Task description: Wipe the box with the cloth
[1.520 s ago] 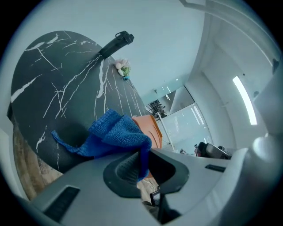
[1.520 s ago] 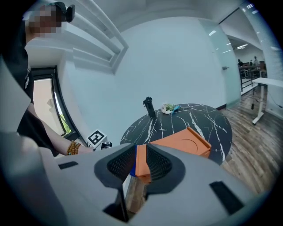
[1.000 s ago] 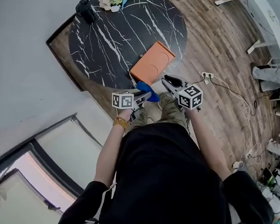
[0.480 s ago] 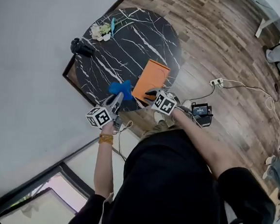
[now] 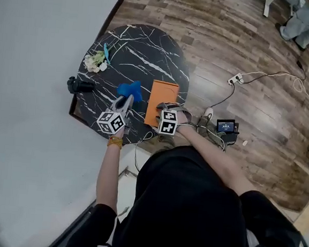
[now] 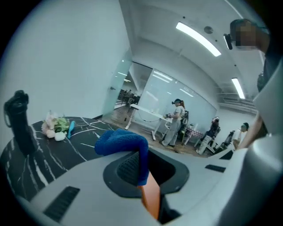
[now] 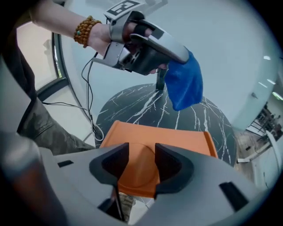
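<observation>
Head view, looking steeply down. A round black marble-patterned table [image 5: 150,50] with white veins stands on a brown wood-plank floor [image 5: 231,41], next to a pale wall.

The flat orange rectangular box [image 5: 162,97] lies on the table near the edge closest to the person.

The left gripper [image 5: 127,99] is over the table just left of the box. Its jaws are nearly closed and pinch a fold of the soft blue terry cloth [image 5: 129,89]. In the left gripper view the cloth bunches above the jaws and hangs down between them, with a thin orange strip of the box showing in the narrow gap below. The cloth is clear of the box (the right gripper view shows it hanging in the air above the tabletop, beyond the box's far edge).

The right gripper [image 5: 165,106] sits at the box's near edge. Its jaws have just been opening and now stand wide apart. The box's near side fills the gap between them, and the pads do not press on it.

A small black upright object [image 5: 78,84], of a kind that cannot be told, stands at the table's left rim. A cluster of pale and green items [image 5: 95,61] lies farther along the rim, well apart from the box.

A white power strip [image 5: 234,79] with its cable lies on the floor to the right.
</observation>
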### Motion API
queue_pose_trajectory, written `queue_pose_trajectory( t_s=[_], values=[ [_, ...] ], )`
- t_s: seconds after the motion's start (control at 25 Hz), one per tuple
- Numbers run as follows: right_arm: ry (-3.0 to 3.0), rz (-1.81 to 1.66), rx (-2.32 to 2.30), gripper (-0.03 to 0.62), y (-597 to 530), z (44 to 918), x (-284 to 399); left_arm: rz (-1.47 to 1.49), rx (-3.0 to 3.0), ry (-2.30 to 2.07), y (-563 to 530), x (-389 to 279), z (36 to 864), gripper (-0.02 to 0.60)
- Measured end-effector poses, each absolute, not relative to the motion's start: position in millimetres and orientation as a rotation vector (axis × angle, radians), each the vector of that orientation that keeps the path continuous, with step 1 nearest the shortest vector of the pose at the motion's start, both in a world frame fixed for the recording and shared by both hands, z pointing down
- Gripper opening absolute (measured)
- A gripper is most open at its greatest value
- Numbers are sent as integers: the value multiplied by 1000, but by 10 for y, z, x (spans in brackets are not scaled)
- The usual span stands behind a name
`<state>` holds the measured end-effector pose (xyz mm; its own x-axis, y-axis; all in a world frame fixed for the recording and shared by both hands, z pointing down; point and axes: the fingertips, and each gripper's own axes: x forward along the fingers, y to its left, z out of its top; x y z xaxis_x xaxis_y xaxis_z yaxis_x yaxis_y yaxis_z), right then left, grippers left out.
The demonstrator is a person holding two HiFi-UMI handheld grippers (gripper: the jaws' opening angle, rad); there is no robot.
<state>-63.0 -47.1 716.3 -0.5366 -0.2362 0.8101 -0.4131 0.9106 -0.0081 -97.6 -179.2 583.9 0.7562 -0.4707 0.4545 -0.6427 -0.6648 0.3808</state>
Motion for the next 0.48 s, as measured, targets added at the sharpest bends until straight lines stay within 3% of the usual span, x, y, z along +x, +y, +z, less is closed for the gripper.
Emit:
queue_pose_trajectory(
  t_s=[0.28,0.48],
  values=[
    [-2024,352,557,197,-312,7312,-574,625,2527,-462,-2028,-728,6624,35],
    [-2002,435,490,173,-398,7353,-709,622,2425,-403,-2217,-603,7037,35]
  ],
)
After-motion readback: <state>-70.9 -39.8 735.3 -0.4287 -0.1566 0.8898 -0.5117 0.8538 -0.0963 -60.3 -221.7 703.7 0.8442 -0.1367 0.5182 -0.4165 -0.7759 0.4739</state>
